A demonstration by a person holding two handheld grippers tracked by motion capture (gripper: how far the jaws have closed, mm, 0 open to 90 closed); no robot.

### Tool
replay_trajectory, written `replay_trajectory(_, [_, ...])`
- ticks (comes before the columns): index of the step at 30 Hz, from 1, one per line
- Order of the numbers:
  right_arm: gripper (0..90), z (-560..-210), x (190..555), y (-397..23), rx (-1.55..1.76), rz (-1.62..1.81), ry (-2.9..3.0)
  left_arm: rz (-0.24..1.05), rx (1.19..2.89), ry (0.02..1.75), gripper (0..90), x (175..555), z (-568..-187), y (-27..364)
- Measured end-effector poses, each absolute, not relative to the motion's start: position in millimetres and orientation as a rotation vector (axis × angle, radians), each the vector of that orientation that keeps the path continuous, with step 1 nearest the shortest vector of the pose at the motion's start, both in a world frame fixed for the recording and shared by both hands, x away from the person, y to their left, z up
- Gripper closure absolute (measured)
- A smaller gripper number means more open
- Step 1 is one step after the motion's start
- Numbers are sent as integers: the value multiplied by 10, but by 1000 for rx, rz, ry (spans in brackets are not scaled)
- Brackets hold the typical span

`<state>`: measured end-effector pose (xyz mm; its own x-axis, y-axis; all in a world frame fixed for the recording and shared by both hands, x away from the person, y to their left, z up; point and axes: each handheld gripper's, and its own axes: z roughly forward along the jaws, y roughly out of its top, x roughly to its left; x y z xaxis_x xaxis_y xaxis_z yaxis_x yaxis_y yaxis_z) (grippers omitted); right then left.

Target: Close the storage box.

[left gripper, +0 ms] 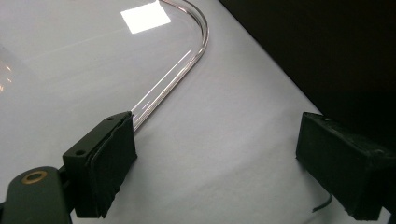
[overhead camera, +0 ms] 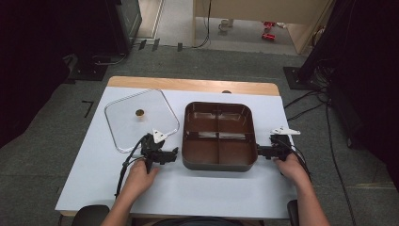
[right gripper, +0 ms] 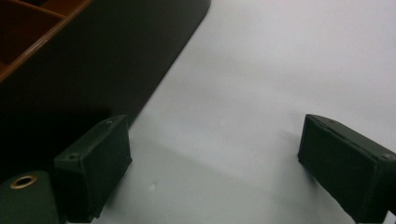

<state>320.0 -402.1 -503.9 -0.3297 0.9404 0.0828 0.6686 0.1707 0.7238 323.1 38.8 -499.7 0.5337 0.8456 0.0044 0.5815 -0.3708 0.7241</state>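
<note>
The left tongs (overhead camera: 174, 151) stood spread and empty between the lid (overhead camera: 141, 117) and the pan (overhead camera: 219, 136) on the desk (overhead camera: 197, 188), the lid's edge just beyond them. The right tongs (overhead camera: 259, 151), likewise spread, flanked the pan's other side.

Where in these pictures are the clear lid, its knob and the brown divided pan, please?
clear lid (overhead camera: 123, 123): high view, bare glass left of centre.
knob (overhead camera: 139, 112): high view, its round top.
brown divided pan (overhead camera: 218, 163): high view, near outer wall.
</note>
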Motion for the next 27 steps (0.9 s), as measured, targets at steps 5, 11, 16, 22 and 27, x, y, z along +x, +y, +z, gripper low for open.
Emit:
replay_trajectory(5, [85,-5038,3202,-4026,1530,972,2069,499,2090,1152,118,3231,-4998,387])
replay_trajectory(11, [84,-5038,3202,-4031,1530,977,2069,500,2091,1152,118,3231,-4998,387])
replay_trajectory(16, [84,-5038,3202,-4032,1532,980,2069,498,2092,1152,118,3231,-4997,388])
replay_trajectory(22, [83,-5038,3202,-4035,1534,983,2069,499,2092,1152,118,3231,-4997,387])
replay_trajectory(27, [83,-5037,3202,-4035,1533,983,2069,499,2092,1152,118,3231,-4997,387])
